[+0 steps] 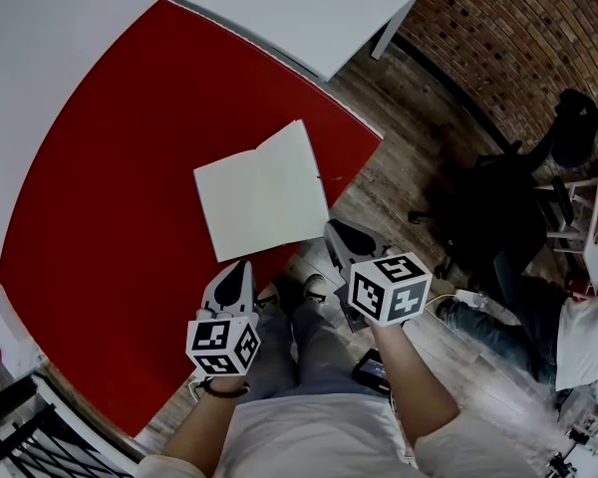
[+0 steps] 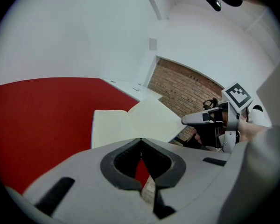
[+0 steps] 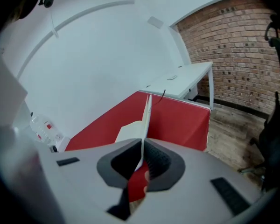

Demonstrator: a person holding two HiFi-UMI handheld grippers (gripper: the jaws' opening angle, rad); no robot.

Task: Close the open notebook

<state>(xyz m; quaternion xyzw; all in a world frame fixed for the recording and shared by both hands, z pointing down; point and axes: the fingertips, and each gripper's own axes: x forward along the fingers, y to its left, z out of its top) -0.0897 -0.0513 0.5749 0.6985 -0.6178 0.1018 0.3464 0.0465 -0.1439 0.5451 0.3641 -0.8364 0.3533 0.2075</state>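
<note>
We see right claw (image 3: 142, 148) clamped on notebook's (image 1: 264, 192) raised right edge; left claw (image 2: 140, 143) closed, empty, beside its near corner.

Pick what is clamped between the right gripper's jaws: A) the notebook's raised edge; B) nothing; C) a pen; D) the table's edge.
A: the right gripper view shows the right gripper pinching the thin lifted edge of the notebook above the red table.

You are standing at a red table (image 1: 90, 197) on a wooden floor (image 1: 404, 162), with a white desk (image 1: 309, 8) sitting beyond it; a brick wall (image 1: 508, 28) is running along your right, a black office chair (image 1: 488, 217) standing before it.
</note>
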